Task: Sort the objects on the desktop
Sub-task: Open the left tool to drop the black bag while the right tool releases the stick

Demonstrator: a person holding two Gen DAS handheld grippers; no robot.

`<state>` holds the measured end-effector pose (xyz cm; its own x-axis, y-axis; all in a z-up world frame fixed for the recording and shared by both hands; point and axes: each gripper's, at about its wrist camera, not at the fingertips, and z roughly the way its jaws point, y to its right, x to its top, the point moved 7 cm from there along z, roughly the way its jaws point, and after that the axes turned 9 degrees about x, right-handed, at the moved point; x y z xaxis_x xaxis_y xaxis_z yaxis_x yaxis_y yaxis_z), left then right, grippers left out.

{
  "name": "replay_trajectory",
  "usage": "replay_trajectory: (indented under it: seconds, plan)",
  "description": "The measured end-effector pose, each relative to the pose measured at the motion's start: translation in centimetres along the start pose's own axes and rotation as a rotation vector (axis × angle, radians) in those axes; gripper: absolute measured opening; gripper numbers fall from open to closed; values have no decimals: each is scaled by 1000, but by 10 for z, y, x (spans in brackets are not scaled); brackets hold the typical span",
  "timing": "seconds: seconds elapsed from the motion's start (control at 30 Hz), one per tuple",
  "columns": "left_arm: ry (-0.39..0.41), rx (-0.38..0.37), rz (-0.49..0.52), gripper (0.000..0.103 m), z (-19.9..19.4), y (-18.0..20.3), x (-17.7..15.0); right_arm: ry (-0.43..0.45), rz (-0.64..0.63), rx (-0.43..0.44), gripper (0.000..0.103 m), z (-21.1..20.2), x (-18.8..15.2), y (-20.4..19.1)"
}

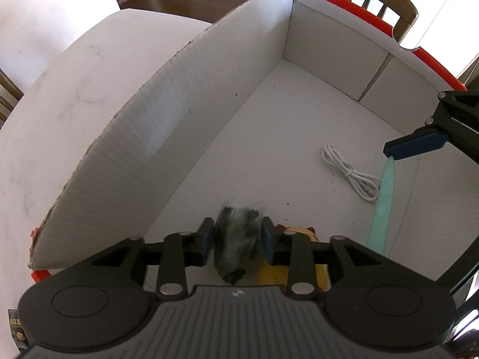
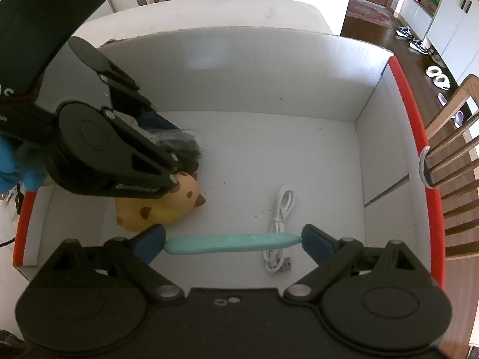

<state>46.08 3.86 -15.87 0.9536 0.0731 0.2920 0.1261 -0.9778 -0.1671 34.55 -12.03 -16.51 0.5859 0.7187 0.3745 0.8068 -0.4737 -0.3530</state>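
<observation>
Your left gripper (image 1: 236,240) points steeply down into the box (image 1: 185,113), jaws bracketing the furry ball (image 1: 238,239); your right gripper (image 2: 233,243) hangs spread around the teal stick (image 2: 230,243).

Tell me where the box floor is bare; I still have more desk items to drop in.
Bare floor runs from the white cable to the far and right walls of the box. It is crowded near the left end: yellow toy, furry item between the left gripper's pads, teal stick.
</observation>
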Motion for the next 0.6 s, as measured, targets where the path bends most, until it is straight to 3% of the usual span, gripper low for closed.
replay_trajectory:
  seconds: [0.07, 0.6]
  plan:
    - [25, -21, -8, 60, -6, 0, 1, 8, 2, 0, 98, -3, 0, 0]
    - [170, 6, -70, 61, -57, -12, -7, 125, -14, 24, 98, -54, -7, -11]
